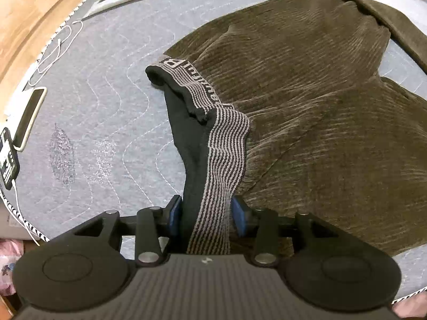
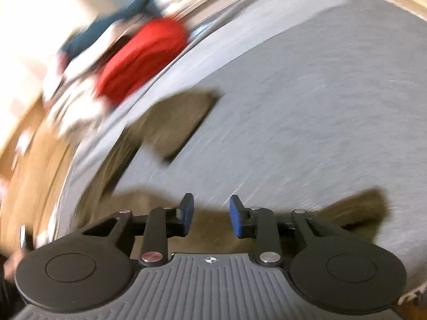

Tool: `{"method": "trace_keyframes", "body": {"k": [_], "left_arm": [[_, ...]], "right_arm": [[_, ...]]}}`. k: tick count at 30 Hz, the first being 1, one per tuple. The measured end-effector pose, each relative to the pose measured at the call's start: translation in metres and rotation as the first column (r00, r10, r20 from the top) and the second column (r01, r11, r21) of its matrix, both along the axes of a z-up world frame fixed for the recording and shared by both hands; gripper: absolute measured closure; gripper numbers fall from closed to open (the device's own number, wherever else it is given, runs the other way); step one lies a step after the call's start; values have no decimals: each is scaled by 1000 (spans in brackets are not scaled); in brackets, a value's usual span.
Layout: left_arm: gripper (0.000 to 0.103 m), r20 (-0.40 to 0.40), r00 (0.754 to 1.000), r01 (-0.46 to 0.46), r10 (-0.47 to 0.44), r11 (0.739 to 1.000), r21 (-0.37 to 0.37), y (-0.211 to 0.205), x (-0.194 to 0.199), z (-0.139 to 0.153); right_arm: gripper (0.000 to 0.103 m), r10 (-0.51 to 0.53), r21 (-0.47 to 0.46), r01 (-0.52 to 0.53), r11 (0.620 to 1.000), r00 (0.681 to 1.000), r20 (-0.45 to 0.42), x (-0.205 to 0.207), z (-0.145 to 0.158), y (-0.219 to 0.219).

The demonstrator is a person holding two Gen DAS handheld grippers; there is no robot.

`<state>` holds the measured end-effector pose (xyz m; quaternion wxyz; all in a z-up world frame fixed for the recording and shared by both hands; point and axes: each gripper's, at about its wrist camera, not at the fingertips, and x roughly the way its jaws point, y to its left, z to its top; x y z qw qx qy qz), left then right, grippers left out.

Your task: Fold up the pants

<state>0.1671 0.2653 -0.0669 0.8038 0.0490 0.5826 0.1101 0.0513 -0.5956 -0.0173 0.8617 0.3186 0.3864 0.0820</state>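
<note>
On the grey quilted bed (image 1: 112, 122), the brown pants (image 1: 307, 106) lay spread and rumpled, legs trailing toward the far edge. We held the striped waistband (image 1: 221, 160) between the pads of our left gripper (image 1: 206, 213); the pads stood close on each side, though we could not tell whether they still pinched it. A loose hold would likely drop the band and spoil the fold. Our right gripper (image 2: 210, 214), jaws apart and empty, hung above brown cloth in a blurred view; a hasty grab could bunch the fabric. A phone (image 1: 29, 117) and cable lay near the edge, liable to snag.
</note>
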Motion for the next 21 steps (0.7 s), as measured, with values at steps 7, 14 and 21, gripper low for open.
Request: {"method": "trace_keyframes", "body": {"k": [7, 14, 21], "left_arm": [[56, 2, 1000, -9, 9, 1000, 3, 4, 1, -9], [52, -10, 1000, 21, -21, 1000, 20, -5, 3, -9], [49, -15, 1000, 8, -8, 1000, 2, 0, 1, -9]], "right_arm": [[59, -269, -209, 210, 955, 911, -314, 9, -53, -37], [58, -357, -203, 298, 933, 843, -403, 14, -73, -38], [58, -525, -255, 459, 851, 750, -403, -3, -63, -51]]}}
